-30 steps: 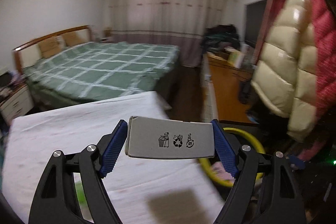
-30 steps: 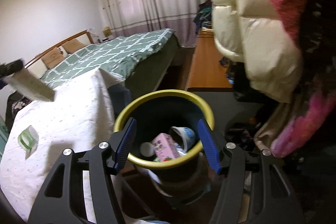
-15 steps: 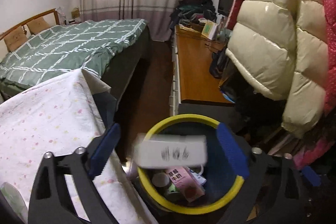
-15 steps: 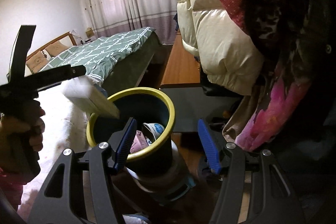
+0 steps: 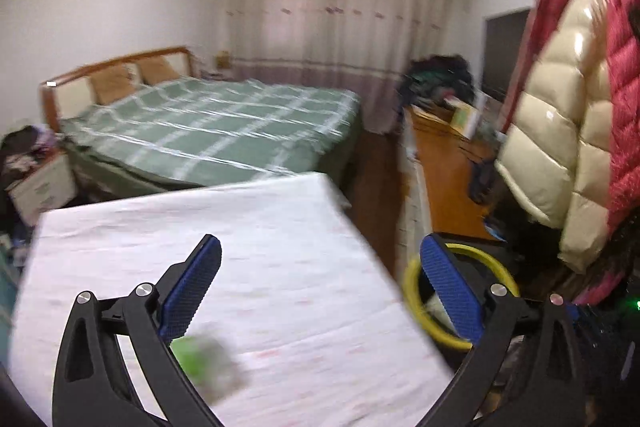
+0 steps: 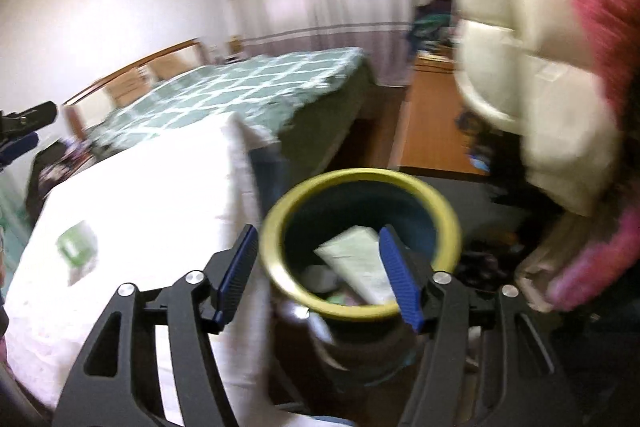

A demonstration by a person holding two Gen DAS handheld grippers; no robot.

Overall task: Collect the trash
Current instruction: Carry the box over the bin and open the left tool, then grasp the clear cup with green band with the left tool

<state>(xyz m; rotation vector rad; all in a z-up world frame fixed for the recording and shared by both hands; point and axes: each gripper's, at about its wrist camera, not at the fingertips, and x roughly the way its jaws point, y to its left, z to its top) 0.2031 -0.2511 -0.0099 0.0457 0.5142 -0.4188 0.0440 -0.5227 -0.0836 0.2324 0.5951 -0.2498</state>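
My left gripper (image 5: 320,247) hangs over the white-clothed table (image 5: 256,227), its jaws opening wide with nothing between them. A blurred green wrapper (image 5: 204,363) lies on the cloth just below its left finger, and it shows too in the right wrist view as the green wrapper (image 6: 76,247). The dark bin with a yellow rim (image 6: 360,179) stands off the table's right edge. A white carton (image 6: 356,263) lies tilted inside it on other trash. My right gripper (image 6: 318,233) hovers above the bin's near rim, jaws opening slightly and holding nothing.
A green checked bed (image 5: 224,131) fills the room beyond the table. An orange wooden cabinet (image 5: 444,179) runs along the right. Cream and red puffy coats (image 5: 560,131) hang close on the right, above the bin. The left gripper's tip (image 6: 24,123) shows at the far left.
The left gripper swung the white carton over the bin, opened and dropped it in, then swung back left over the table. The right gripper drifted so the bin sits between its fingers.
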